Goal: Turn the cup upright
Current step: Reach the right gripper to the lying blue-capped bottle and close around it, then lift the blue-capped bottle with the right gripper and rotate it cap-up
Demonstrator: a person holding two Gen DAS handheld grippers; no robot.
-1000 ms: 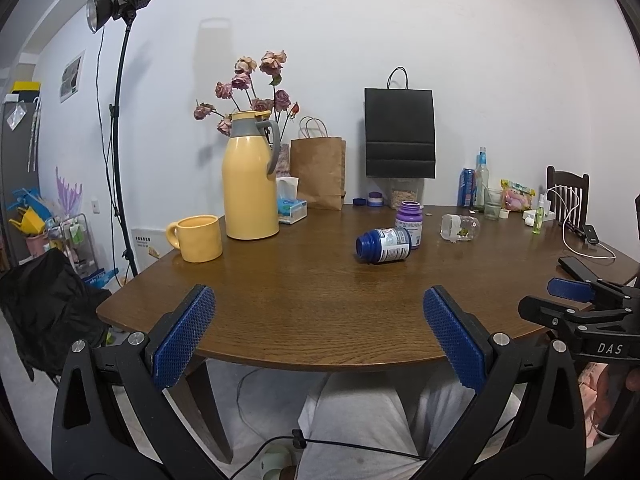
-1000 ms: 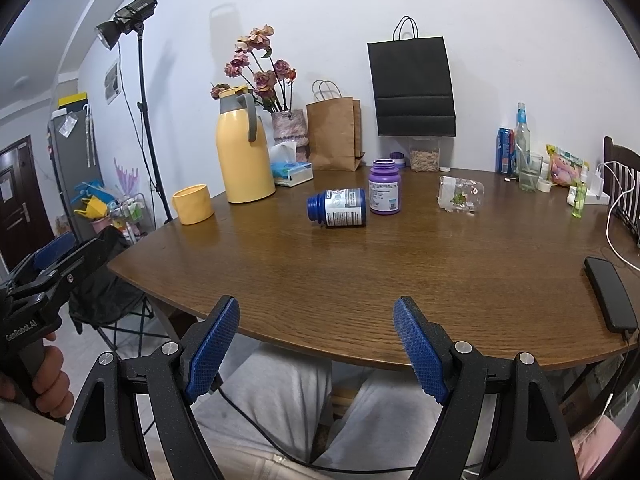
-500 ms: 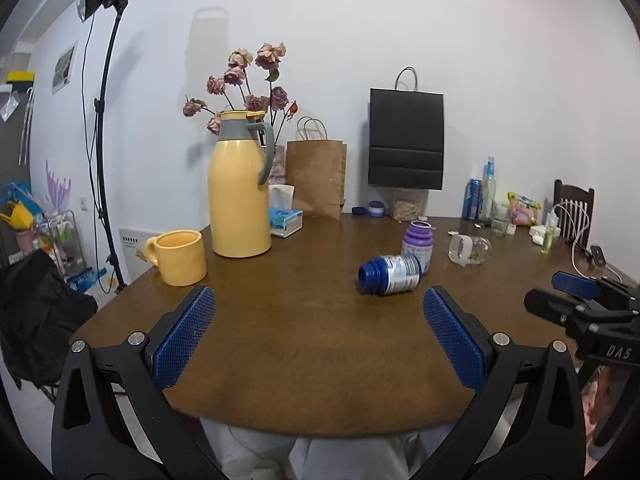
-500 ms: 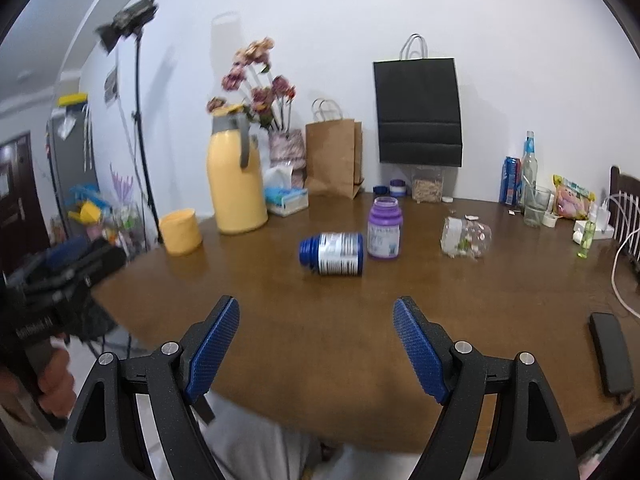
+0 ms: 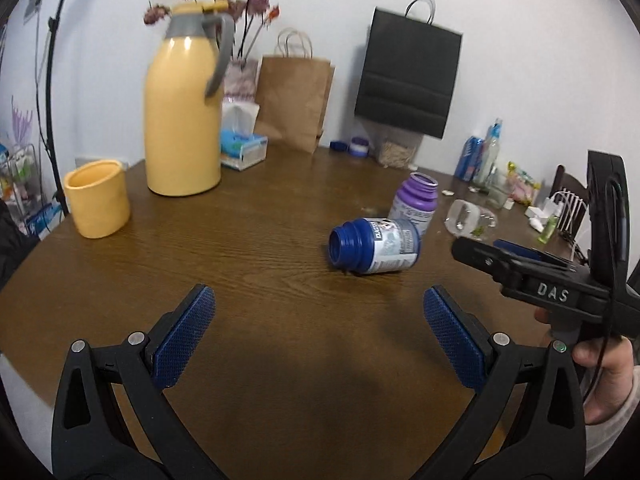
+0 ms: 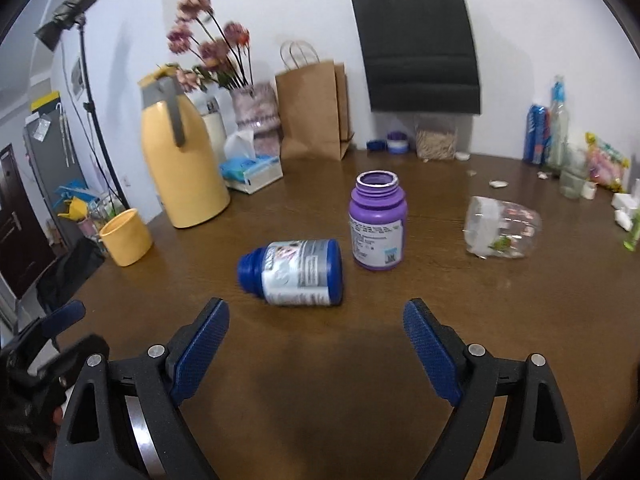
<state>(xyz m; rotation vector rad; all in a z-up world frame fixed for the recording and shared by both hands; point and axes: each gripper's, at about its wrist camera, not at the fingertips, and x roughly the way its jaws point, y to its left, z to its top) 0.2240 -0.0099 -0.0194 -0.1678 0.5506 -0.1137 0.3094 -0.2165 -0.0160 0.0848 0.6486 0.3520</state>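
Note:
A blue bottle [image 6: 294, 273] lies on its side on the brown table [image 6: 320, 380], mouth to the left; it also shows in the left wrist view [image 5: 374, 246]. A purple bottle [image 6: 377, 222] stands upright just behind it. A clear cup [image 6: 502, 227] lies on its side to the right; it also shows in the left wrist view [image 5: 468, 220]. A yellow mug [image 5: 98, 199] stands upright at the left. My left gripper [image 5: 318, 340] and right gripper [image 6: 316, 348] are open and empty above the near table, the right one just short of the blue bottle.
A tall yellow jug [image 5: 184, 116], a tissue box [image 5: 242, 150], a flower vase [image 6: 256, 122], and brown [image 5: 296, 100] and black [image 5: 408, 76] paper bags stand along the back. Bottles and snacks [image 6: 560, 140] crowd the back right. A light stand [image 6: 90, 92] is at left.
Both grippers have moved forward over the table and closer to the blue bottle and the other objects. Both stay open and empty.

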